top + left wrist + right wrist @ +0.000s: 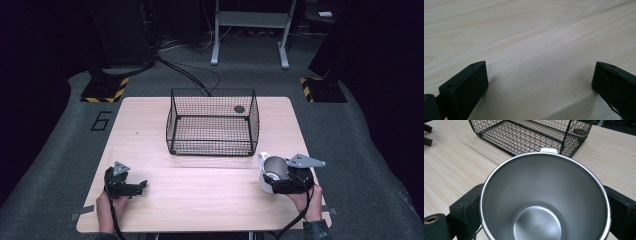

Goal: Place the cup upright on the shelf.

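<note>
Steel mug upright, mouth up, in right tool

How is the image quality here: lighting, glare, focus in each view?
High view: the table is brightly lit, the surroundings nearly black, and the basket is soft but readable. Left gripper view: near wood is slightly blurred, with soft shadows beside the open left gripper. Right gripper view: the cup is sharp, with mild sheen and no harsh glare.

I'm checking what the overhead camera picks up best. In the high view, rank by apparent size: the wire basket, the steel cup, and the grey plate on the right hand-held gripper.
1. Wire basket, by far the largest.
2. Steel cup.
3. Grey plate, only slightly smaller than the cup.
</note>
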`<state>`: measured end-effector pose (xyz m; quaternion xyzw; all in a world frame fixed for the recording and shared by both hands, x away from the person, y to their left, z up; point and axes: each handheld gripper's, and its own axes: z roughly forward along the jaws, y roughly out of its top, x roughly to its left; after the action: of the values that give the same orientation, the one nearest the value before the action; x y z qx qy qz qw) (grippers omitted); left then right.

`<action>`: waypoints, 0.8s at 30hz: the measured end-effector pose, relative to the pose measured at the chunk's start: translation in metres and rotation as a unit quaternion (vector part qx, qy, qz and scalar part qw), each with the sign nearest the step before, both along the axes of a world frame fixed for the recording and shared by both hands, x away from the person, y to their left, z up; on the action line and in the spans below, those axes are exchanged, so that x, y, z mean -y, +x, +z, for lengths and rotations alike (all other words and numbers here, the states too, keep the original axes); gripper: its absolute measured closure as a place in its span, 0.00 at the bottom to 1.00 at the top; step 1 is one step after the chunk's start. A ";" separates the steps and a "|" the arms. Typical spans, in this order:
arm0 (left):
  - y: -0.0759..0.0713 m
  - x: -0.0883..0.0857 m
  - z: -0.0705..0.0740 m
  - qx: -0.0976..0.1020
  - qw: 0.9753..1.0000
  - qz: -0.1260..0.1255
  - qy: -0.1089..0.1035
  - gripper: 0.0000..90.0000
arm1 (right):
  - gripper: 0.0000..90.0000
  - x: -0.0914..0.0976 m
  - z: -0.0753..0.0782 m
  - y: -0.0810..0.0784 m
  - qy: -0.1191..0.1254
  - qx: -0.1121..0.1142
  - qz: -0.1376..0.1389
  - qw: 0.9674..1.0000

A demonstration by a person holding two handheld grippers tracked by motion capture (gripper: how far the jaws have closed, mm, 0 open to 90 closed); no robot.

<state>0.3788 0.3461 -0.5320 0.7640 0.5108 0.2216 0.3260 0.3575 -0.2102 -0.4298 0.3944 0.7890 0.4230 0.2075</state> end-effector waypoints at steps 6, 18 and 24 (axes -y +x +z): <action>0.000 0.000 0.000 0.000 1.000 0.000 0.000 0.01 | 0.07 -0.013 0.005 0.006 0.003 0.006 0.016 1.000; 0.000 0.000 0.000 0.000 1.000 0.000 0.000 0.01 | 0.07 -0.037 0.013 0.017 0.004 0.008 0.050 0.999; 0.000 0.000 0.000 0.000 1.000 0.000 0.000 0.01 | 0.07 -0.047 0.016 0.022 0.007 0.006 0.063 0.998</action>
<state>0.3788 0.3461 -0.5320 0.7641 0.5106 0.2217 0.3259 0.3797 -0.1629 -0.4133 0.3425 0.8081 0.4431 0.1824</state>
